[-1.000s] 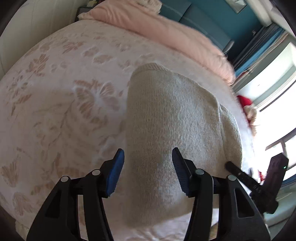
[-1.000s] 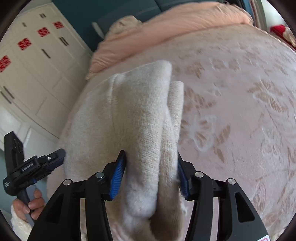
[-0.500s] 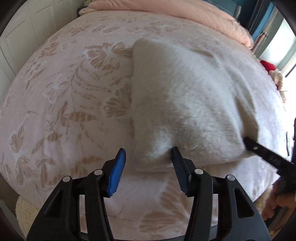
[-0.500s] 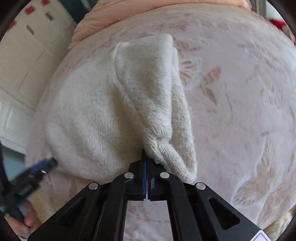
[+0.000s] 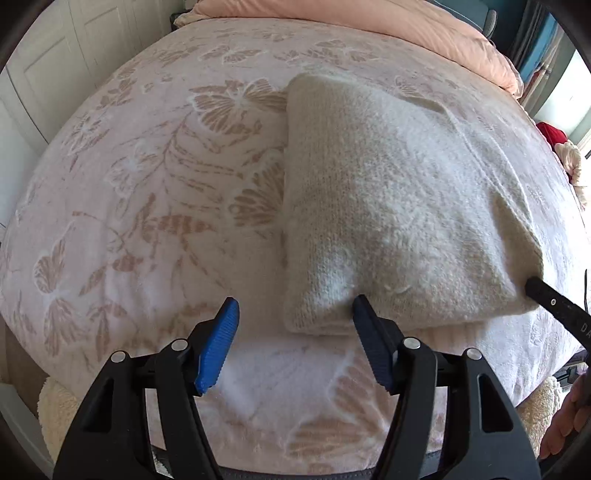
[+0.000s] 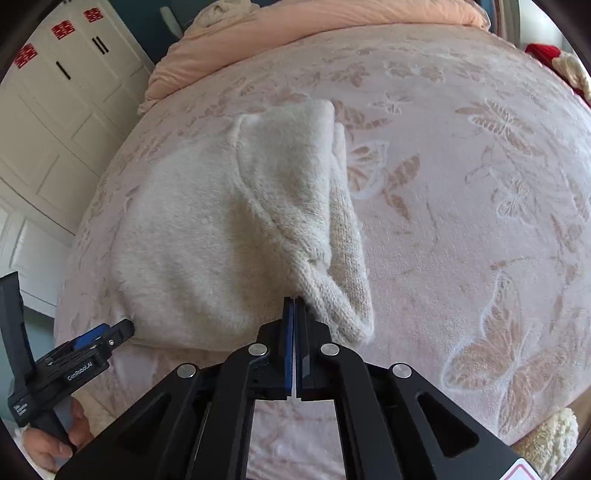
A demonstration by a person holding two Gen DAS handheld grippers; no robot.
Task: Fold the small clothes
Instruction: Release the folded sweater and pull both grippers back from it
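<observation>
One cream knit sweater (image 5: pixel 399 206) is seen folded on the pink butterfly-print blanket (image 5: pixel 147 192), near the bed's front edge; no containers are seen in either view. In the left wrist view its long axis is laid roughly across the bed, left to right, with one short edge toward the camera's left and the near long edge facing the gripper. In the right wrist view a folded sleeve or side panel (image 6: pixel 295 192) is seen lying on top along the sweater's right side, running away from the camera, its ribbed end pointed at the fingertips.

The left gripper (image 5: pixel 293 339) is held spread wide, nothing between its blue pads (image 5: pixel 218 343); its right finger is touching or just beside the sweater's near left corner, which cannot be told. The right gripper (image 6: pixel 294 314) is seen clenched, pads pressed together; the knit's ribbed corner is met right at the tips, but whether any fabric is pinched cannot be told. Its black tip (image 5: pixel 554 302) is also visible at the sweater's right corner in the left view.

Compared with a second ago, the right gripper is changed from wide around the bunched knit to closed, and the sweater is seen laid flatter. Since half a second ago little is changed, with the left gripper kept spread. A peach duvet (image 5: pixel 369 22) is bunched at the far end, and white cabinet doors (image 6: pixel 55 122) are seen at left.
</observation>
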